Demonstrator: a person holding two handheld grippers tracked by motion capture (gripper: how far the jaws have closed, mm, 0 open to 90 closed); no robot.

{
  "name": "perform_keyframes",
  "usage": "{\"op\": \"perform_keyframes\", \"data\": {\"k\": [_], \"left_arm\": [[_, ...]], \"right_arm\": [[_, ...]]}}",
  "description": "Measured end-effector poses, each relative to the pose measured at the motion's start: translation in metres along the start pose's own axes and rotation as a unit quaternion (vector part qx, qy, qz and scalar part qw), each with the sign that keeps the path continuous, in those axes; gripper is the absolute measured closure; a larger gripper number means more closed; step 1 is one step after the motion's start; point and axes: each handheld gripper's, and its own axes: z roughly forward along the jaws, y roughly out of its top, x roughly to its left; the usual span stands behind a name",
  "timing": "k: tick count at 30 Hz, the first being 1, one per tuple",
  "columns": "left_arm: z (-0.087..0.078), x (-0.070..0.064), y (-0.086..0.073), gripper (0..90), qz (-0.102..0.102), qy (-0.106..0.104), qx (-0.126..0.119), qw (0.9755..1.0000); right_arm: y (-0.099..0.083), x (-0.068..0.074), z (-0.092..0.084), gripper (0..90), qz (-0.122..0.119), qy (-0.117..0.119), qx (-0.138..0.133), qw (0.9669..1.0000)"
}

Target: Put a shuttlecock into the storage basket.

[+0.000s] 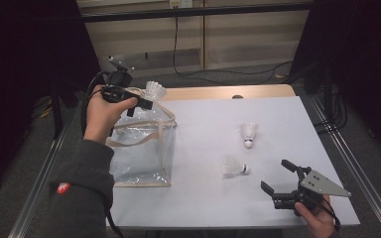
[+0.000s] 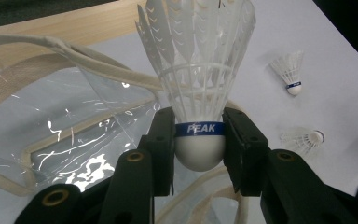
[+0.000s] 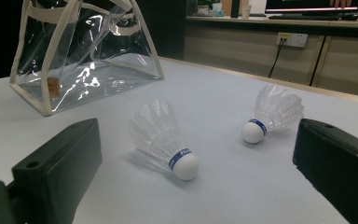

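Big white surface (image 1: 278, 198), clear bag (image 1: 144, 148) standing at its left. Left tool (image 2: 199, 135) is clamped on a shuttlecock (image 2: 198, 70) right above the bag; right tool (image 1: 279, 179), jaws apart, sits near two loose shuttlecocks (image 1: 234, 166) (image 1: 249, 134).

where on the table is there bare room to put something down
The back right of the table, beyond the far shuttlecock, is bare. So is the strip between the clear bag and the near shuttlecock, and the near edge left of the right gripper. It is crowded at the left, where the bag stands and the left gripper holds a shuttlecock over it.
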Motion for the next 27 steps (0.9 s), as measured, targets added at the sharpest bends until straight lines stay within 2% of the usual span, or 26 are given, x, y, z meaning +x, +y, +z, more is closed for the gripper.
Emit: {"op": "perform_keyframes", "data": {"k": [27], "left_arm": [[-0.002,0.011,-0.003,65.7,-0.014,0.013,-0.002,0.9998]], "right_arm": [[0.000,0.000,0.000,1.2,-0.001,0.001,-0.002,1.0000]]}}
